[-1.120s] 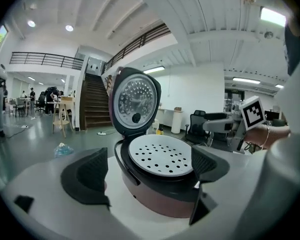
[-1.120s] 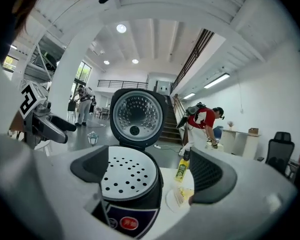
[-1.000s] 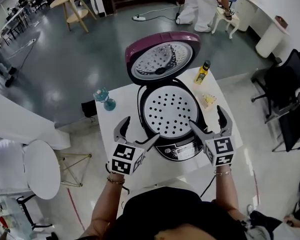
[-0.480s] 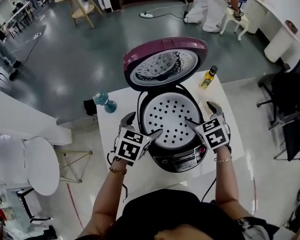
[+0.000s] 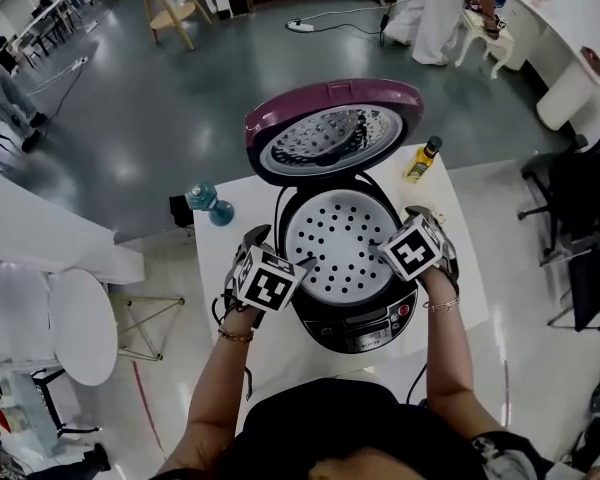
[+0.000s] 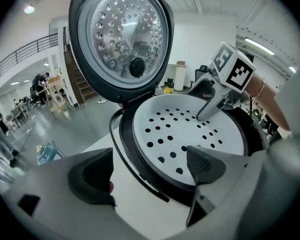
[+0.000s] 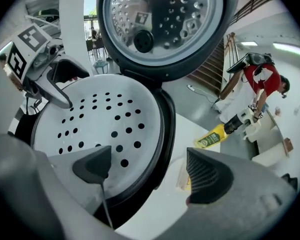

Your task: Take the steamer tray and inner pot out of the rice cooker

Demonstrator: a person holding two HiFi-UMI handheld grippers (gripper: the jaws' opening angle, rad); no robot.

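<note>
Head view has both your grippers tilted down at the near side of the rice cooker (image 5: pixel 365 320) on the white table (image 5: pixel 230 278). Your left gripper (image 5: pixel 280 248) straddles the cooker's left rim. In the left gripper view, one jaw hangs outside over the table and the other sits over the edge of the steamer tray (image 6: pixel 190 129). Those jaws have just been closing a little, but they stand wide and the pads press on nothing. Your right gripper (image 5: pixel 398 230) mirrors that on the right rim. The right gripper view shows one jaw above the tray's holes and one outside the cooker wall. Those jaws too have just eased in a touch, yet they're apart and gripping nothing. The white perforated tray (image 5: pixel 340 240) sits flat in the cooker's mouth, and it hides the inner pot below. Behind it the purple lid (image 5: pixel 330 118) stands fully raised, its dimpled metal underside facing you. Farther right, a yellow bottle (image 5: pixel 421 160) with a dark cap rests near the table's far corner.
</note>
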